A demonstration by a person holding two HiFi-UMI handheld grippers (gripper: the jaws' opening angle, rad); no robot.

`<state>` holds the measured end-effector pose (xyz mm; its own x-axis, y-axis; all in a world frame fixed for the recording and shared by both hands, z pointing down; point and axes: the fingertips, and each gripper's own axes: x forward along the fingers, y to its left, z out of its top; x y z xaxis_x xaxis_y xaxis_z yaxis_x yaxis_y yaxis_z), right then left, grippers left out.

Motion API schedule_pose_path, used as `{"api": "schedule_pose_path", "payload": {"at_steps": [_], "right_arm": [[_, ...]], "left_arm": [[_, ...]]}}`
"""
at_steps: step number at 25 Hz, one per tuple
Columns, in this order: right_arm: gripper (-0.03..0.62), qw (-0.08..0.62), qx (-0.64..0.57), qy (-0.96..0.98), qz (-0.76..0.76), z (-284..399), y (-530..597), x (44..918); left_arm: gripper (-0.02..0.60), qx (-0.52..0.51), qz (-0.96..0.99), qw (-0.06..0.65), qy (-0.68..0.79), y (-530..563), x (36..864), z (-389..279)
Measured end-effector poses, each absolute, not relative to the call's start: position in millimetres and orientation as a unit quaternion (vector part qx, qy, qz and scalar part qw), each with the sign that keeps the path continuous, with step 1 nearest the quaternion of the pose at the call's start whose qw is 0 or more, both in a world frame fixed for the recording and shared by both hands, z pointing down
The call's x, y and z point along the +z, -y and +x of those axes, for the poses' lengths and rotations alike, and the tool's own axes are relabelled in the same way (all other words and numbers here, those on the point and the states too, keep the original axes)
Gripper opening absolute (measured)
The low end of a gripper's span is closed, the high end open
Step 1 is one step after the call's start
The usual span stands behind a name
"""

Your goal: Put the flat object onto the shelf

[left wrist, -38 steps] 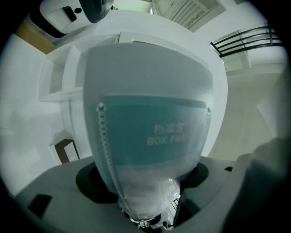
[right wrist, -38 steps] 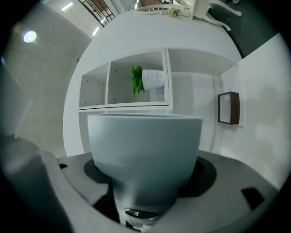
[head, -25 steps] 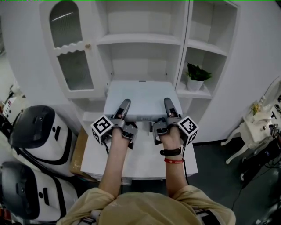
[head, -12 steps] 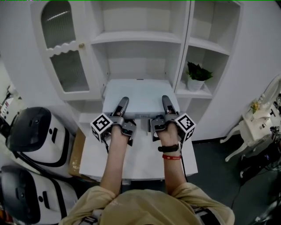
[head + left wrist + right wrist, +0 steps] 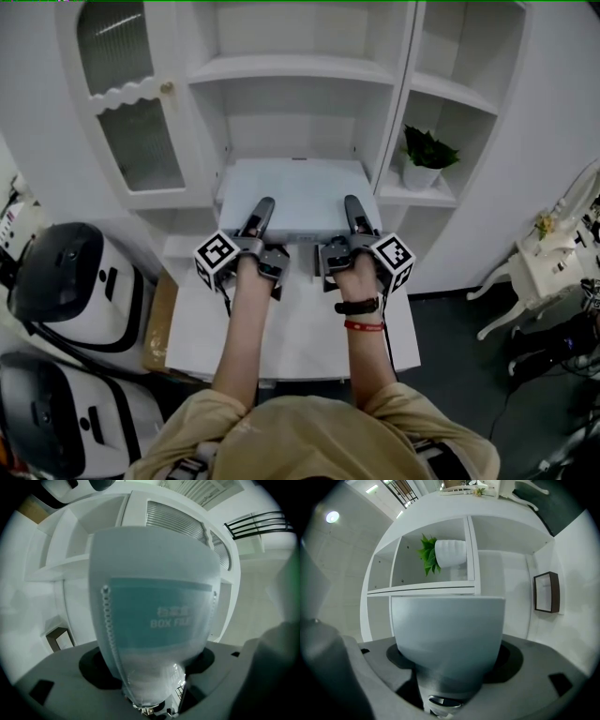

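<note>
A flat pale grey file box (image 5: 298, 192) is held level in front of the white shelf unit (image 5: 300, 70). Its far edge reaches the mouth of the lower middle compartment (image 5: 292, 131). My left gripper (image 5: 262, 208) is shut on the box's near left part. On the near right part my right gripper (image 5: 352, 207) is shut too. In the left gripper view the box (image 5: 154, 616) fills the centre and shows a teal label. The box (image 5: 447, 630) also fills the lower middle of the right gripper view, with shelf compartments behind it.
A potted plant (image 5: 424, 157) stands in the right-hand compartment, also seen as a pot (image 5: 450, 552) in the right gripper view. A glass cabinet door (image 5: 131, 112) is at left. Below my arms is a white table (image 5: 300, 342). Two white machines (image 5: 75, 281) and a cardboard box (image 5: 157, 319) stand at left.
Both grippers have carried the box a little forward towards the shelf. The shelf unit looks nearer and the view has shifted slightly.
</note>
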<state>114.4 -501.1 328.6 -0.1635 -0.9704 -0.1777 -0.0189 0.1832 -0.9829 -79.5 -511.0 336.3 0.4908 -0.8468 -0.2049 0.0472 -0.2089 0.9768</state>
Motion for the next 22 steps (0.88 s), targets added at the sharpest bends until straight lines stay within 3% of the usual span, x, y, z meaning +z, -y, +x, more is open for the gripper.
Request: {"api": "schedule_pose_path", "payload": {"at_steps": [22], "right_arm": [[0.357, 0.491, -0.483, -0.584, -0.429, 110.3, 544.1, 333.4]], "left_arm": [[0.345, -0.396, 0.659, 0.562, 0.305, 554.2, 342.8, -83.7]]}}
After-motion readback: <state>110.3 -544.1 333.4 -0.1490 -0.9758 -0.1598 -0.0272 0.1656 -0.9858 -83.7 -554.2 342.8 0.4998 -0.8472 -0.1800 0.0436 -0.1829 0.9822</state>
